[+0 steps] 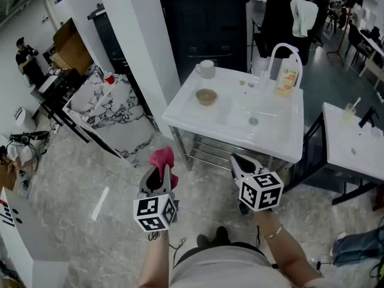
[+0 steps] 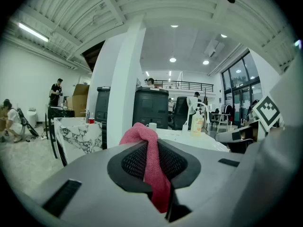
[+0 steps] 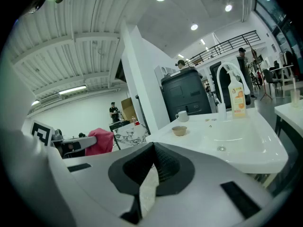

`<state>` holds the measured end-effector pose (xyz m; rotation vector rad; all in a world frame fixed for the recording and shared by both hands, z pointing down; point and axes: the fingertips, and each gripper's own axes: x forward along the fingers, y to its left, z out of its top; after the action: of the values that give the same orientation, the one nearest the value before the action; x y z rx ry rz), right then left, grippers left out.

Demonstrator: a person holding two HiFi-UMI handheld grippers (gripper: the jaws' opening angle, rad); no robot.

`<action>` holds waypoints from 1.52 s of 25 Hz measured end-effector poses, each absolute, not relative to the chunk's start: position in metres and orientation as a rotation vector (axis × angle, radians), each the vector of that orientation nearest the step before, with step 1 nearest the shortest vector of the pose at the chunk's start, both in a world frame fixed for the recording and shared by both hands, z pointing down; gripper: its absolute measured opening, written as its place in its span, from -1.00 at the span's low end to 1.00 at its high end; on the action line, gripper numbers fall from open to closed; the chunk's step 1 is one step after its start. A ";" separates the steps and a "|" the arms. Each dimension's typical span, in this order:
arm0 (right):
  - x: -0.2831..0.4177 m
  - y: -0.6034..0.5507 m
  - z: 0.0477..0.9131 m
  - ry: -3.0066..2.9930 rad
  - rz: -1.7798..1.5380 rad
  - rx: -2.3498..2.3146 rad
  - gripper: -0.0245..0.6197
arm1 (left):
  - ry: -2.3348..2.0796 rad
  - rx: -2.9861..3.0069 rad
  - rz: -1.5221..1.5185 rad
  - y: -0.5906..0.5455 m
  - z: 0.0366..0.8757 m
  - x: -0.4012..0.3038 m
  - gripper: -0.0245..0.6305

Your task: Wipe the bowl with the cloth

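Observation:
A small tan bowl [image 1: 206, 96] sits on the drainboard of the white sink unit [image 1: 282, 143]; in the right gripper view the bowl [image 3: 179, 130] is ahead, some way off. My left gripper [image 1: 161, 171] is shut on a pink cloth [image 1: 162, 158], held over the floor short of the sink's near left corner. The cloth [image 2: 150, 161] is pinched between the jaws and bunches above the tips. My right gripper [image 1: 242, 162] is shut with nothing in it, just below the sink's front edge. Its jaw tips [image 3: 154, 148] meet.
A white cup [image 1: 206, 69], a curved tap [image 1: 282, 50] and an orange soap bottle [image 1: 288, 77] stand at the back of the sink unit. A white pillar [image 1: 141, 47] and a marble-topped table [image 1: 111, 110] are to the left, another white table [image 1: 354, 149] to the right.

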<state>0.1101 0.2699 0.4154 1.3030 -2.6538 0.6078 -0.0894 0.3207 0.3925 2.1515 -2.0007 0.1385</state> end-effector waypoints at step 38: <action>0.082 0.004 0.444 -2.611 0.879 1.442 -0.70 | -1.931 2.240 0.166 0.041 0.399 -0.136 -0.73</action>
<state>0.0819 0.0043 0.4444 1.4416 -2.6106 0.8791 -0.1365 0.0409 0.3985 2.2396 -1.9312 0.1656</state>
